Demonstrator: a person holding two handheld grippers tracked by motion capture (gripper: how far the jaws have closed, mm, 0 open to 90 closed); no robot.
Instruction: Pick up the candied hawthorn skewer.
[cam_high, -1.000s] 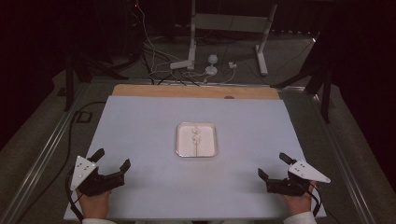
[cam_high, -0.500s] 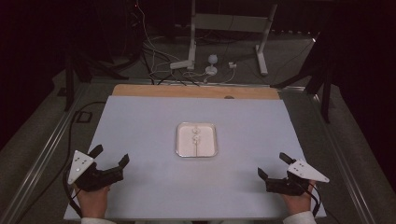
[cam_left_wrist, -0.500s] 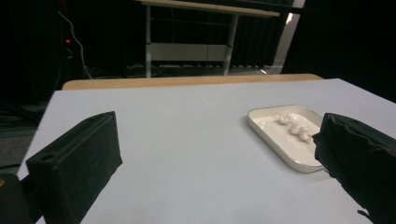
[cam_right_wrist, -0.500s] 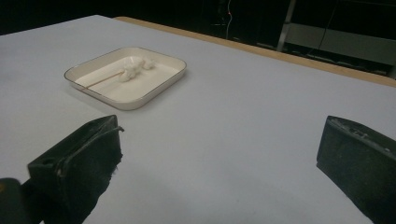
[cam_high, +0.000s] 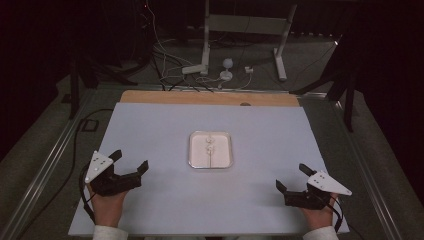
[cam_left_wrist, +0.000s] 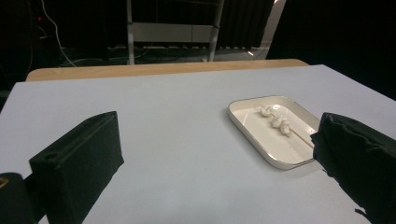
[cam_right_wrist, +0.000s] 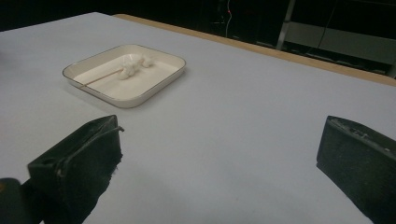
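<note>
The skewer (cam_high: 210, 150) lies in the tray (cam_high: 194, 161) at the worktop's middle, running near edge to far edge. Both grippers rest by the near corners, fingers apart; the left gripper (cam_high: 131, 161) is slightly nearer than the right gripper (cam_high: 292, 178).

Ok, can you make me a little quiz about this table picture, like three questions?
1. True or false: the left gripper is holding the skewer.
2. What lies in the white tray? A) a spoon B) a skewer with white lumps on it C) a cup
3. Fill in: the right gripper has its jaws ____.

Key:
1. False. It sits apart from the tray, jaws spread, with nothing between them.
2. B
3. open
</note>
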